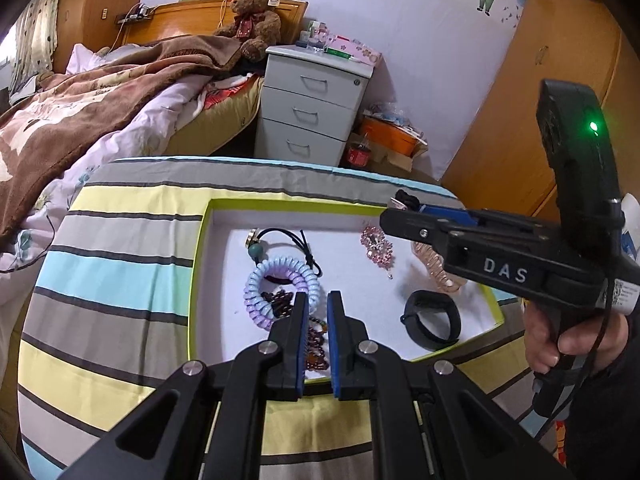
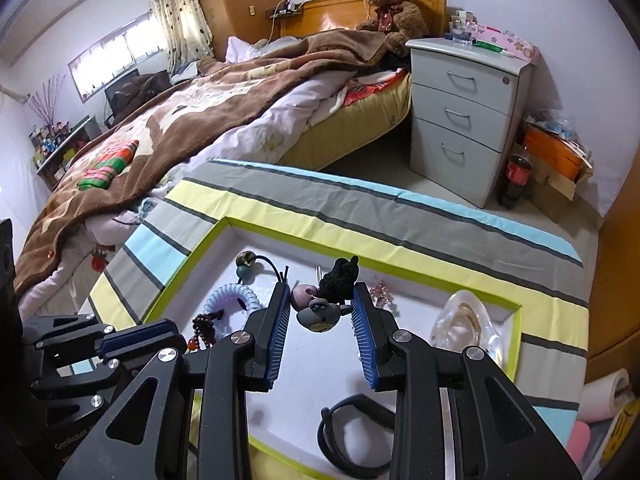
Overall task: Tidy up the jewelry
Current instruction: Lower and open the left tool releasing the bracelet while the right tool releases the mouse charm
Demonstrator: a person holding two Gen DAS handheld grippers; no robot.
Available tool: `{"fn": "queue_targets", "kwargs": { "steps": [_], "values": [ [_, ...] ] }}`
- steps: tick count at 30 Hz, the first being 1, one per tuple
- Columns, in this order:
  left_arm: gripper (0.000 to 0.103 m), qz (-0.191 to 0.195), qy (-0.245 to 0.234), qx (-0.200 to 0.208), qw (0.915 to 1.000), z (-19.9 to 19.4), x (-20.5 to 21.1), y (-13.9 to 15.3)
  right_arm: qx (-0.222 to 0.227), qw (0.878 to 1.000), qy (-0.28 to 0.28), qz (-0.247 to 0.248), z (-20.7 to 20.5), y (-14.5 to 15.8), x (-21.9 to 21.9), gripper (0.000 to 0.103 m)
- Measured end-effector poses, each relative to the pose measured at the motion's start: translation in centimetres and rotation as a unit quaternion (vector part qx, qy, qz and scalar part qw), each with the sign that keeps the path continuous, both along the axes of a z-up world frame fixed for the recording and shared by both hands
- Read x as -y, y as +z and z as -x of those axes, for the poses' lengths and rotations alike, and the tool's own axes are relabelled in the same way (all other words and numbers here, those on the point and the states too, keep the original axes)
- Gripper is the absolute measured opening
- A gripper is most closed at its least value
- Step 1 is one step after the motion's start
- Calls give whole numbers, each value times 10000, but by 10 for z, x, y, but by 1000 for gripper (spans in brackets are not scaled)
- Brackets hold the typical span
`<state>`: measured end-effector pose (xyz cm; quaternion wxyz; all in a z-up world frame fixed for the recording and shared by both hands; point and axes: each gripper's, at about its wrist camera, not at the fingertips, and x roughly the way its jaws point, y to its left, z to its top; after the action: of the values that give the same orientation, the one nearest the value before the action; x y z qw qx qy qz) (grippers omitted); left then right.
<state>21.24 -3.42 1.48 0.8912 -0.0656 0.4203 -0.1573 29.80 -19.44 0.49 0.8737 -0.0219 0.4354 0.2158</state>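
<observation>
A white tray with a green rim [image 1: 200, 240] [image 2: 192, 256] lies on the striped cloth. In it are a purple coil hair tie [image 1: 264, 280] [image 2: 228, 296], dark red bead bracelets [image 1: 316, 344] [image 2: 204, 324], a black cord with beads [image 1: 280, 236], a pink crystal ornament [image 1: 378, 248], a clear pink claw clip [image 1: 438, 268] [image 2: 464, 320] and a black band [image 1: 432, 320] [image 2: 352, 436]. My left gripper [image 1: 318, 300] is slightly open and empty, over the bead bracelets. My right gripper [image 2: 322, 292] [image 1: 400, 200] hovers above the tray with a hair tie with grey and pink charms and a black bow [image 2: 324, 304] between its wide-apart fingers.
The tray sits on a table with a striped cloth [image 1: 120, 240]. Behind it are a bed with a brown blanket [image 1: 80, 112], a teddy bear [image 1: 252, 16], a grey drawer cabinet [image 1: 312, 108] and a wooden wardrobe [image 1: 540, 80].
</observation>
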Motion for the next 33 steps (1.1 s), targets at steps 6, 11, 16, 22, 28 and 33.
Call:
{"fn": "queue_targets", "kwargs": {
  "steps": [6, 11, 16, 22, 28, 33],
  "values": [
    [10, -5, 14, -59, 10000, -1, -1, -5, -190, 9997, -16, 147, -15, -14, -3, 33],
    [10, -36, 44, -131, 9999, -2, -2, -9, -315, 9992, 13, 263, -25, -23, -8, 33],
    [10, -75, 91, -245, 9996, -4, -4, -17, -393, 9984, 47, 410, -32, -30, -13, 33],
    [10, -67, 144, -341, 9993, -6, -7, -23, -435, 9971, 132, 603, -36, -38, -21, 33],
    [10, -8, 206, -389, 9990, -8, -10, -25, -490, 9961, 161, 721, -40, -44, -23, 33],
    [10, 6, 240, -408, 9989, -7, -11, -25, -509, 9957, 162, 756, -41, -47, -24, 33]
  ]
}}
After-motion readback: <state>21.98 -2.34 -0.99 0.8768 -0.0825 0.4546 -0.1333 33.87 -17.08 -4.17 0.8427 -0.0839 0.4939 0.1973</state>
